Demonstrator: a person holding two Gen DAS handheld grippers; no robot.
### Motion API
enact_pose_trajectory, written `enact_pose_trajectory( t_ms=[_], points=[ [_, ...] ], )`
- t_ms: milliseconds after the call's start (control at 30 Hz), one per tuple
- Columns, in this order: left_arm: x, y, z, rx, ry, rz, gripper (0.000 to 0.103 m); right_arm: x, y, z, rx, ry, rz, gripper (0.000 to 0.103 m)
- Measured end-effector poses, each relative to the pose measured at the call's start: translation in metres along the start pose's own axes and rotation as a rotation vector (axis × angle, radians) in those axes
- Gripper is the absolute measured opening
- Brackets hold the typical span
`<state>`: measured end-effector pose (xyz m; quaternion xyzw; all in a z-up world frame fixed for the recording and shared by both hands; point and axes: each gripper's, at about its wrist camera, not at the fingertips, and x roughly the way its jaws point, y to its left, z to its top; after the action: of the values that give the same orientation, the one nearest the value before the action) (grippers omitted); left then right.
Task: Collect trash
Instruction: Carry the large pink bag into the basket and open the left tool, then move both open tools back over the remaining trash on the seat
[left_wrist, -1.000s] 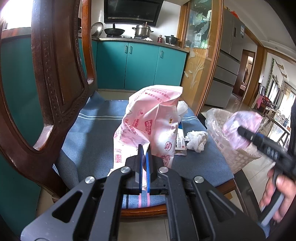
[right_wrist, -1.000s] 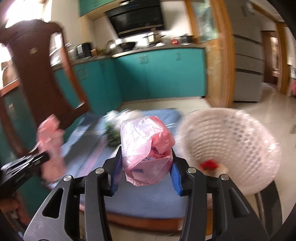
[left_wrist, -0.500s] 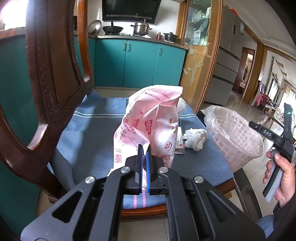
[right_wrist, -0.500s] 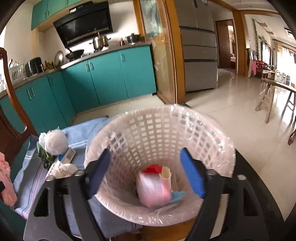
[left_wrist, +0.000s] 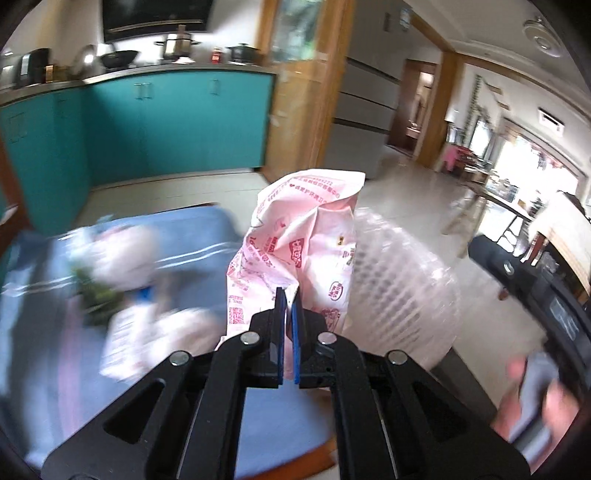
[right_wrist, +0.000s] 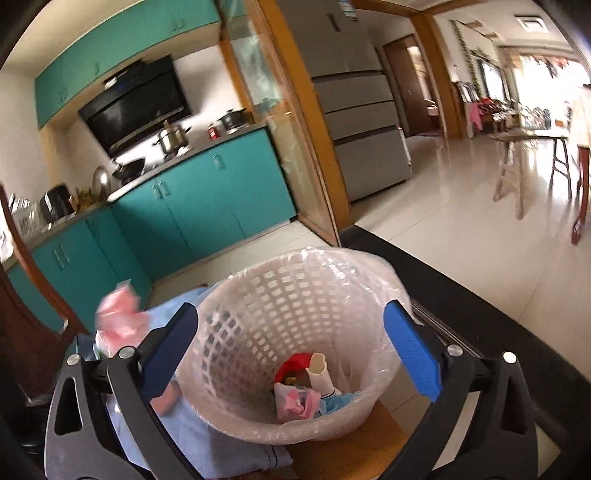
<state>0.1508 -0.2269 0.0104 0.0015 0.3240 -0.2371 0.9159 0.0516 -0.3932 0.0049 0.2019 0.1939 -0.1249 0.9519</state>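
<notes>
My left gripper (left_wrist: 288, 295) is shut on a pink printed plastic bag (left_wrist: 306, 243) and holds it up above the blue chair cushion (left_wrist: 207, 406), just left of the white lattice trash basket (left_wrist: 399, 295). My right gripper (right_wrist: 291, 347) is open and empty, above the basket (right_wrist: 258, 332). The basket is lined with clear plastic and holds a pink bag (right_wrist: 295, 400), a red scrap and a white tube. The held pink bag also shows in the right wrist view (right_wrist: 118, 317) at the left, blurred.
More trash lies on the cushion at the left: a white wad with green leaves (left_wrist: 110, 266) and crumpled white paper (left_wrist: 155, 332), all blurred. Teal kitchen cabinets (right_wrist: 207, 199) stand behind. The dark wooden chair back (right_wrist: 22, 295) rises at the left. Tiled floor spreads to the right.
My right gripper has opened and dropped its pink bag into the basket, then lifted. My left gripper has lifted the printed bag and swung right, toward the basket.
</notes>
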Motion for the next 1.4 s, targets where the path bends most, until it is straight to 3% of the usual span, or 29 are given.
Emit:
enact_pose_trajectory(
  t_ms=[33, 67, 100, 167, 333, 467, 700, 1000, 1400],
  points=[
    [0.013, -0.007, 0.002, 0.005, 0.019, 0.008, 0.016, -0.002, -0.004, 0.002, 0.017, -0.008, -0.001, 0.098],
    [0.028, -0.013, 0.003, -0.002, 0.065, 0.030, 0.032, -0.004, -0.006, 0.003, 0.024, -0.012, 0.001, 0.098],
    [0.033, -0.013, 0.001, -0.019, 0.088, 0.059, 0.058, -0.004, -0.007, 0.003, 0.027, -0.011, 0.004, 0.098],
    [0.028, -0.007, -0.003, -0.041, 0.068, 0.102, 0.075, -0.001, -0.008, 0.001, 0.021, 0.006, 0.022, 0.098],
    [-0.025, 0.030, -0.018, -0.023, -0.005, 0.211, 0.082, 0.007, 0.006, -0.005, -0.022, 0.073, 0.085, 0.098],
    [-0.101, 0.079, -0.034, -0.072, -0.110, 0.303, 0.092, 0.005, 0.036, -0.016, -0.095, 0.125, 0.169, 0.098],
    [-0.178, 0.124, -0.071, -0.130, -0.211, 0.434, 0.095, -0.007, 0.091, -0.044, -0.219, 0.182, 0.280, 0.098],
    [-0.177, 0.143, -0.094, -0.158, -0.173, 0.443, 0.095, -0.024, 0.144, -0.076, -0.351, 0.196, 0.343, 0.098],
    [-0.171, 0.143, -0.096, -0.149, -0.163, 0.409, 0.095, -0.024, 0.152, -0.086, -0.385, 0.200, 0.320, 0.098]
  ],
)
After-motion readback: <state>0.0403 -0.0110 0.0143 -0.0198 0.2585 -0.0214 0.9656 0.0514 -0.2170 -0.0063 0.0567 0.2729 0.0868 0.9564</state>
